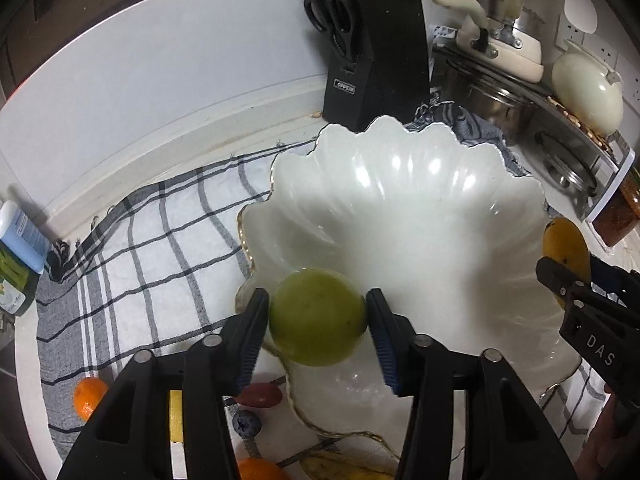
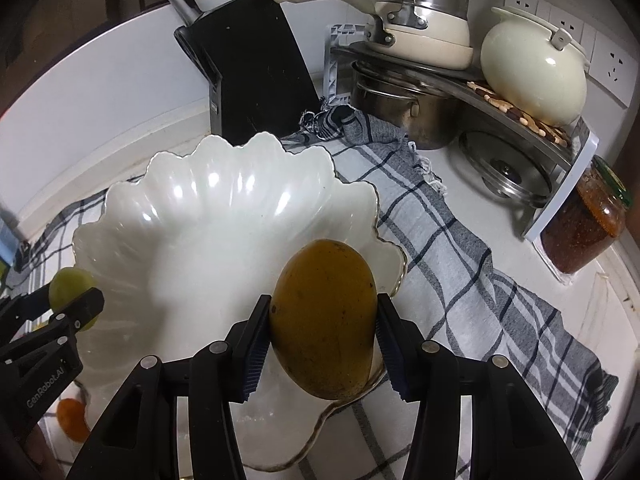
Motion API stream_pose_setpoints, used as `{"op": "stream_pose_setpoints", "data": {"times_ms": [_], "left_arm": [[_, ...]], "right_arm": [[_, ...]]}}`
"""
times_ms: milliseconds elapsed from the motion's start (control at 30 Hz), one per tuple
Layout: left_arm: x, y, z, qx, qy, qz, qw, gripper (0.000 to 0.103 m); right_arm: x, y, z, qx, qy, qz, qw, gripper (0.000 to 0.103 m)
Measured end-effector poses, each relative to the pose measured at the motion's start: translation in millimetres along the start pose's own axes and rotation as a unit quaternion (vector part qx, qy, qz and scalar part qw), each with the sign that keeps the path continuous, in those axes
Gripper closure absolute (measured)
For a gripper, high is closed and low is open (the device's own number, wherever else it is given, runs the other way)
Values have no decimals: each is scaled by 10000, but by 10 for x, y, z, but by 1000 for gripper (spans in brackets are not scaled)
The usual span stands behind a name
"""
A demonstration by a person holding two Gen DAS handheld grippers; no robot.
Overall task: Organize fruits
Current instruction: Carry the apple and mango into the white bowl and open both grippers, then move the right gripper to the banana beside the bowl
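Left fingers bracket green fruit, "GenRobot.AI" right fingers bracket mango

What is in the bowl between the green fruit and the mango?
Nothing. Both wrist views show bare white bowl between the green fruit at one rim and the mango at the other.

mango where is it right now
In the right wrist view the mango sits between the right gripper's pads, over the near right rim of the scalloped white bowl.
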State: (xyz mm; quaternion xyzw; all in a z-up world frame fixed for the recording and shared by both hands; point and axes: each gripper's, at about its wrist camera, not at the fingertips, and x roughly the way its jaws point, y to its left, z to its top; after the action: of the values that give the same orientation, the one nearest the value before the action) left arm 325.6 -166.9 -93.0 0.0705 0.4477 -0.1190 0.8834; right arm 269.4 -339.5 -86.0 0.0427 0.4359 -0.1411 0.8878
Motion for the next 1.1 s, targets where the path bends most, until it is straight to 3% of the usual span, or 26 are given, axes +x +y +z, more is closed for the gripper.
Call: {"op": "stream_pose_setpoints", "data": {"times_ms": [100,133,200,400,800,1100], "left_arm": [[-47,-21,12,57,-48,-4,10000,38],[-80,-37,21,89,-88,30,9999,34],[-155,-41,43,81,-201,157,9996,17],[-468,-28,110,85,-564,185,9982,7],[-1081,236,39,-45,-992,353,9944,6],[-1446,528,-200,-234,-1156,481,9919,4]], "right_arm": [[-84,-39,9,80,-191,-166,9996,20],[-123,-56,20,116,-258,-212,9994,18],[-201,-97,49,187,-341,-255,9989,18],[-502,-139,89,276,-665,-297,9970,14],[-1156,133,51,6,-1264,-212,9918,14],[-1470,412,-99,-75,-1432,108,9896,14]]}}
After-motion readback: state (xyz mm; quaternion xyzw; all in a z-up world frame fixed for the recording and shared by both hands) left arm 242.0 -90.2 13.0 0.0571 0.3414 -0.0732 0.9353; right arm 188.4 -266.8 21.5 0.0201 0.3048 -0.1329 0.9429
